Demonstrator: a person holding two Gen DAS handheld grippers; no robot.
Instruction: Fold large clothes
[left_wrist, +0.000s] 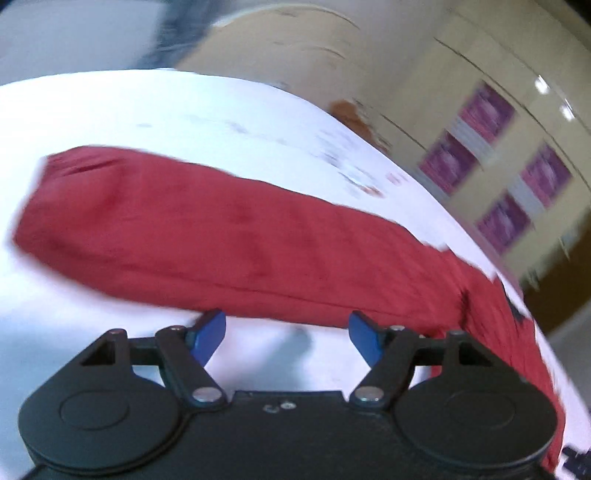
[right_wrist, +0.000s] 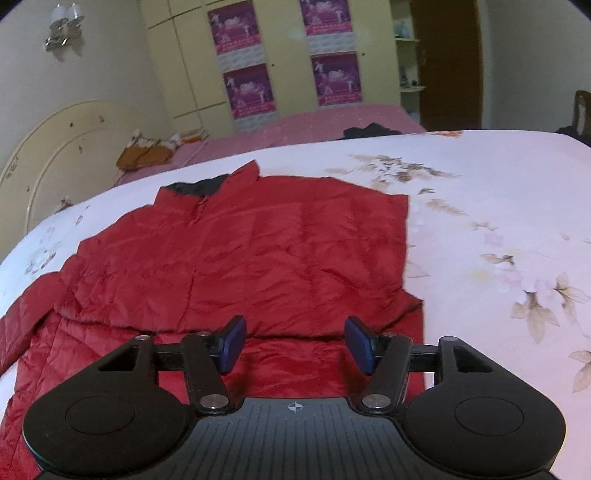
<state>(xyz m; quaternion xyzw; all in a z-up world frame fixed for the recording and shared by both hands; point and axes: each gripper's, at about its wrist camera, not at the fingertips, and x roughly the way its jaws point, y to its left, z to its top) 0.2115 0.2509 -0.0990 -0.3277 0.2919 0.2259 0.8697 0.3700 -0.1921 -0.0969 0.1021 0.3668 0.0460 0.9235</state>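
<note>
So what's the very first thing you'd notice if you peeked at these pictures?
The big red puffy jacket, spread out on the white flowery bedspread with one side already folded in, grabs your eye first. Its long red sleeve stretches across the left camera's blurry view. Next come the blue fingers of the open right gripper hovering over the jacket, and four purple posters on the yellow wardrobe behind.

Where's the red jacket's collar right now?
In the right wrist view, the collar sits at the far end of the red jacket, left of center on the floral bedspread, toward the headboard.
</note>
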